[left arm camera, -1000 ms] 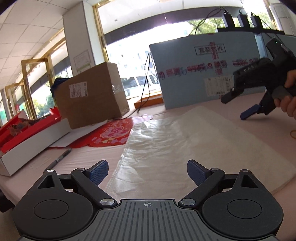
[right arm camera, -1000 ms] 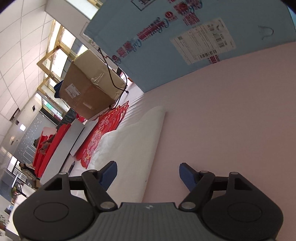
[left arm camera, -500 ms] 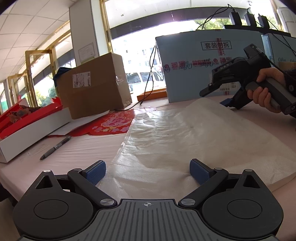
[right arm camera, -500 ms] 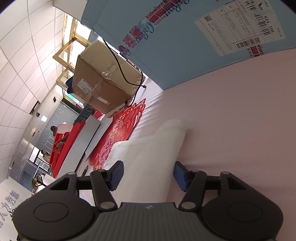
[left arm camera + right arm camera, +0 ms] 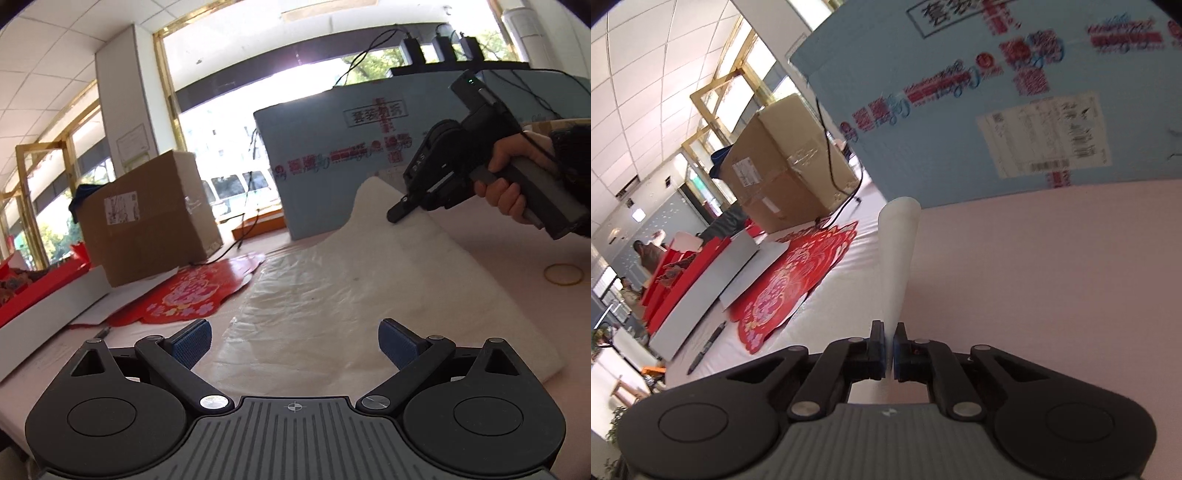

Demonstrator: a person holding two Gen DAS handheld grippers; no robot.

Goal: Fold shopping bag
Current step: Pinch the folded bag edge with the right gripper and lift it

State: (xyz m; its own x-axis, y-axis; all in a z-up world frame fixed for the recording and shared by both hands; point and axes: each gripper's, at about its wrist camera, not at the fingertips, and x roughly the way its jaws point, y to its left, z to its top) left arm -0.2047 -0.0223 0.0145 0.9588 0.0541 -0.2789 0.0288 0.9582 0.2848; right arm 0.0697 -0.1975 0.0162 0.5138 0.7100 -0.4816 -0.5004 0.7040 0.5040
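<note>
Lay spread on the pink table [image 5: 498, 236]: white bag [image 5: 369, 288], one far corner lifted off the surface. Pinched that corner between shut pads, jaws just closed on the thin edge: right gripper [image 5: 889, 349], held by a hand [image 5: 513, 184]. Hovered at the near edge, blue pads [image 5: 192, 341] wide apart, nothing clamped: left gripper [image 5: 293, 341]. Beyond the bag: brown box [image 5: 147, 218], blue box [image 5: 332, 173], red paper [image 5: 195, 291].
</note>
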